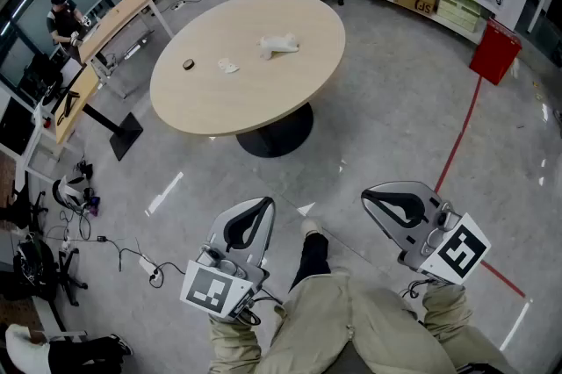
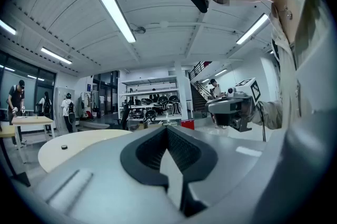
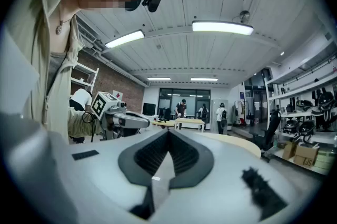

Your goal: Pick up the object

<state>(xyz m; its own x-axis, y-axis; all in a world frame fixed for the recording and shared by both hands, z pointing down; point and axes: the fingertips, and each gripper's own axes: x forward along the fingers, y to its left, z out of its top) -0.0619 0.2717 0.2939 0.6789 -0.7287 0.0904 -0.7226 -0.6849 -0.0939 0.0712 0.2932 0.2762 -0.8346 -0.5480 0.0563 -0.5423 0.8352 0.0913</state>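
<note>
1. A round, pale wooden table (image 1: 246, 96) stands on a dark pedestal (image 1: 281, 133) on the grey floor (image 1: 395, 118), well ahead of the left gripper (image 1: 260, 209) and the right gripper (image 1: 393, 202).
2. A white object (image 1: 278, 46) lies on the table's far half.
3. A small white scrap (image 1: 228, 65) and a dark round piece (image 1: 188, 64) lie apart from each other, over toward the left gripper's side.

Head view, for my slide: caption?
Shut, empty left gripper and right gripper, short of a round table holding a white object.

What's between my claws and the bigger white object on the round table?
Nothing visible. Open floor separates the left claw and right claw, both shut and empty, from the round table. On it, the white object lies apart from a small white scrap and a dark round piece.
</note>
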